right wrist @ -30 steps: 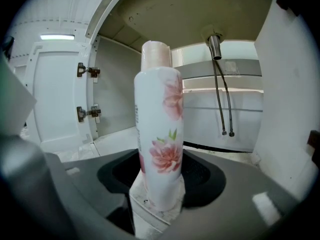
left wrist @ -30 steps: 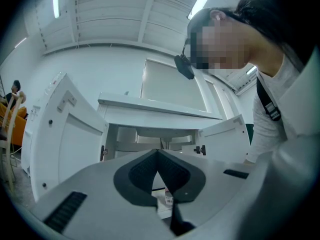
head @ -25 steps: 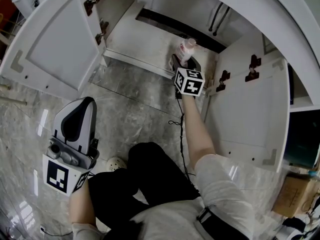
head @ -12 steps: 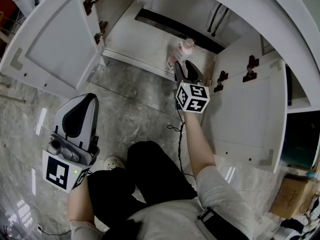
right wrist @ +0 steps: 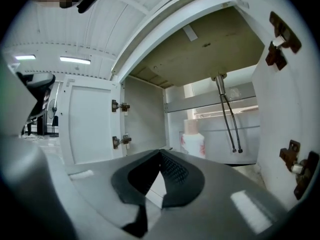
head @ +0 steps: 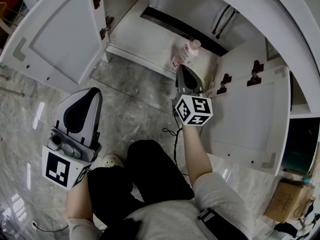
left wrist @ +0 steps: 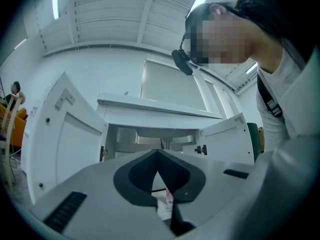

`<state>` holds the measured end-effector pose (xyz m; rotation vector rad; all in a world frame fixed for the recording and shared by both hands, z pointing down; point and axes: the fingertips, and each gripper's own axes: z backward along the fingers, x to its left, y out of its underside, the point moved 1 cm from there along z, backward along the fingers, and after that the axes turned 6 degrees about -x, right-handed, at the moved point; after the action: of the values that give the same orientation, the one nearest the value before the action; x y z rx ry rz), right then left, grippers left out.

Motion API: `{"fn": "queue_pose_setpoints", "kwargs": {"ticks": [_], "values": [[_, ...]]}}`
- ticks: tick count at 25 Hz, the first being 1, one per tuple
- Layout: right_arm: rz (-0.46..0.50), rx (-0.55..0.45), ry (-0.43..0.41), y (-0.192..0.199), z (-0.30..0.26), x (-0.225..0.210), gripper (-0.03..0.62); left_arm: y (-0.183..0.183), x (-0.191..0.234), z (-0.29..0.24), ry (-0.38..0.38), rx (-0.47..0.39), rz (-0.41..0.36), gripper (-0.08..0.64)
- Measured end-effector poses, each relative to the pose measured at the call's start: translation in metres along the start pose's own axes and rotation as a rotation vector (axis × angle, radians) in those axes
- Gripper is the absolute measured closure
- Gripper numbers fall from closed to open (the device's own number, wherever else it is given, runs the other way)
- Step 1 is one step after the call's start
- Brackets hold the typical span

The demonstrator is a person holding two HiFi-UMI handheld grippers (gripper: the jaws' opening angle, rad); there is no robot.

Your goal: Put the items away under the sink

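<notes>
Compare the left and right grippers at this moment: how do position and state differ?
Place: the right gripper reaches the edge of the open cabinet; the left gripper hangs over the marble floor. Bottle: the right gripper is close to the bottle, the left gripper far from it. Shared: both have fingers shut together, holding nothing.

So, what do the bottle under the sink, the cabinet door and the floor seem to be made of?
Bottle: probably plastic, white with a pink printed label.
Cabinet door: likely painted or laminated board, smooth white.
Floor: glossy grey stone or marble-look tile; veins and reflections show.
</notes>
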<state>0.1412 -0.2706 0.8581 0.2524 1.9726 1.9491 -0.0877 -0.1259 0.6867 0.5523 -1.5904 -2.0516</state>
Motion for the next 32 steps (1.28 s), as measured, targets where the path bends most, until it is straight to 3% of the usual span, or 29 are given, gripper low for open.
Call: {"fn": "queue_pose_setpoints", "kwargs": {"ticks": [3, 8, 11, 18, 23, 32], "values": [[0.006, -0.021, -0.015, -0.009, 0.004, 0.016, 0.581, -0.002, 0.006, 0.003, -0.015, -0.016, -0.001, 0.554], [0.020, -0.043, -0.041, -0.022, 0.011, 0.046, 0.581, 0.013, 0.022, 0.014, -0.025, 0.039, -0.048, 0.554], [0.022, -0.051, -0.045, -0.034, 0.011, 0.061, 0.581, 0.014, 0.032, 0.013, -0.044, 0.034, -0.026, 0.554], [0.017, -0.059, -0.038, -0.086, 0.018, 0.091, 0.581, -0.012, 0.041, 0.005, -0.043, 0.086, -0.004, 0.554], [0.052, -0.045, -0.059, -0.134, 0.025, 0.112, 0.581, -0.051, 0.046, 0.003, -0.080, 0.117, 0.004, 0.554], [0.050, -0.006, -0.125, -0.253, 0.052, 0.147, 0.581, -0.167, 0.029, -0.002, -0.146, 0.160, 0.043, 0.554]]}}
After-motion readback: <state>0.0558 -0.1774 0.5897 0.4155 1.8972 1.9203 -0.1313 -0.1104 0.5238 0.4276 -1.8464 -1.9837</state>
